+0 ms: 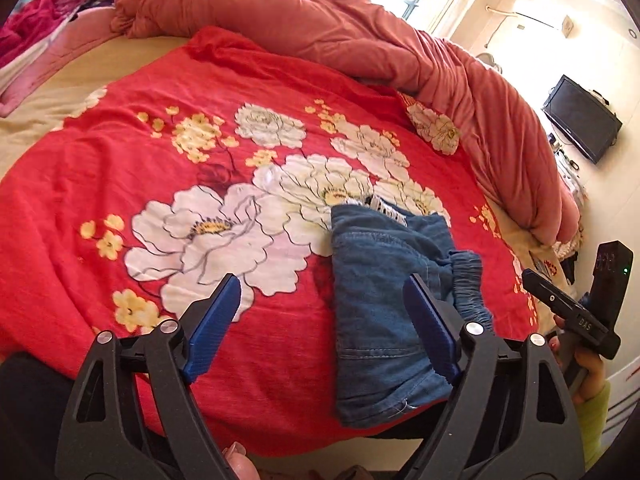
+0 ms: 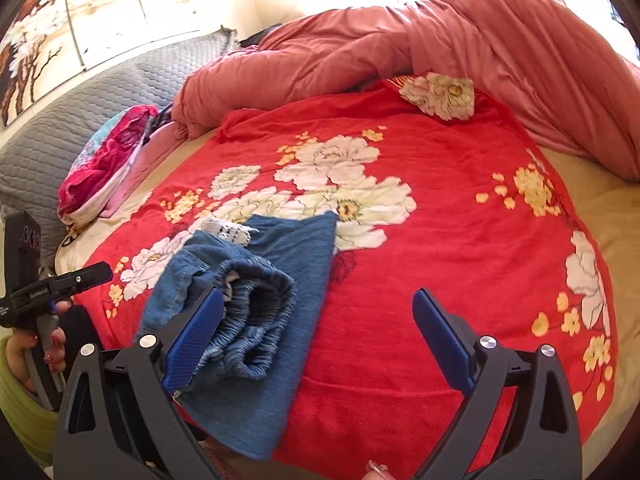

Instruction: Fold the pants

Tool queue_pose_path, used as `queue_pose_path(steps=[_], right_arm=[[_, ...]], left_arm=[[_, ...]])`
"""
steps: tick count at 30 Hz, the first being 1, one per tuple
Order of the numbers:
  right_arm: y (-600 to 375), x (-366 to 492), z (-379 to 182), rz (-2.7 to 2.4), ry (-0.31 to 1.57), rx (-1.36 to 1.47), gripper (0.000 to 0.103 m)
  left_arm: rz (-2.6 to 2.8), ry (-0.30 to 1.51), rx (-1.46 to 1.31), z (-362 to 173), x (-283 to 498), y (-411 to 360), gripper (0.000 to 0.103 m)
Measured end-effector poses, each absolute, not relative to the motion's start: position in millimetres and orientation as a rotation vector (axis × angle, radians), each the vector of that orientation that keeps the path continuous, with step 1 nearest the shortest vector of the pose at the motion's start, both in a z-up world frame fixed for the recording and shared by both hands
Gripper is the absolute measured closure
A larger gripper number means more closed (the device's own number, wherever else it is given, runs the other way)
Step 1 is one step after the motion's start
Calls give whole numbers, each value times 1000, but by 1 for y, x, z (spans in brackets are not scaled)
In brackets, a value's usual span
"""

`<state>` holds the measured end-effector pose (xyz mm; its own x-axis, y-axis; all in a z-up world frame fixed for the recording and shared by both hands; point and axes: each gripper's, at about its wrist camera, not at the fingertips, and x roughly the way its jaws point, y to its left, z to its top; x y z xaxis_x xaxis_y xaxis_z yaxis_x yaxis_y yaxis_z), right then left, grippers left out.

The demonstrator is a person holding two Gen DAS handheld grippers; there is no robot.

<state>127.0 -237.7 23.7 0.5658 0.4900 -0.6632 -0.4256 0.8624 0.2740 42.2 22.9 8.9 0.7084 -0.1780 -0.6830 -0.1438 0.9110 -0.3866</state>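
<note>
The blue denim pants (image 1: 380,280) lie folded into a small bundle on the red flowered sheet (image 1: 200,80), near the bed's front edge. Their gathered elastic waistband (image 2: 256,308) sits on top, and a strip of white lace (image 2: 230,232) shows at the far end. My left gripper (image 1: 322,320) is open just above the sheet; its right finger (image 1: 430,328) hovers over the bundle's left part. My right gripper (image 2: 320,340) is open wide, its left finger (image 2: 196,340) over the waistband, and bare sheet (image 2: 440,240) shows between the jaws. Neither gripper holds cloth.
A bunched salmon duvet (image 1: 360,32) runs along the far and right sides of the bed. A pile of pink and patterned clothes (image 2: 108,160) lies by the grey quilted headboard (image 2: 60,128). A black screen (image 1: 580,120) hangs on the wall. A hand (image 2: 48,352) in a green sleeve grips the other tool.
</note>
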Motion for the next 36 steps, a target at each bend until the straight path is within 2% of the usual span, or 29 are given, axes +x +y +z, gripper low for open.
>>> queue_pose_path(steps=[13,15,20,32,33,35,36], right_arm=[[-222,139,-12,594,907,125,9],[-217,143,-17,607,926,127,18],[-208,151,-31,675,967,171,27],[-187,176,-45,786,990,223,27],[-187,176,-45,792,987,228,29],[-187,175,-46,827,973,254,42],[-188,173,-46,836,967,266,46]], left_arm=[[-108,874,-388,-25,75,-10,26],[-111,894,-382,-32,80,-13,26],[-112,908,-347,-42,88,-19,26],[-126,913,-297,-45,100,-31,26],[-128,914,-293,-45,101,-33,26],[-132,911,-290,-46,102,-35,28],[-138,912,-293,-47,102,-36,33]])
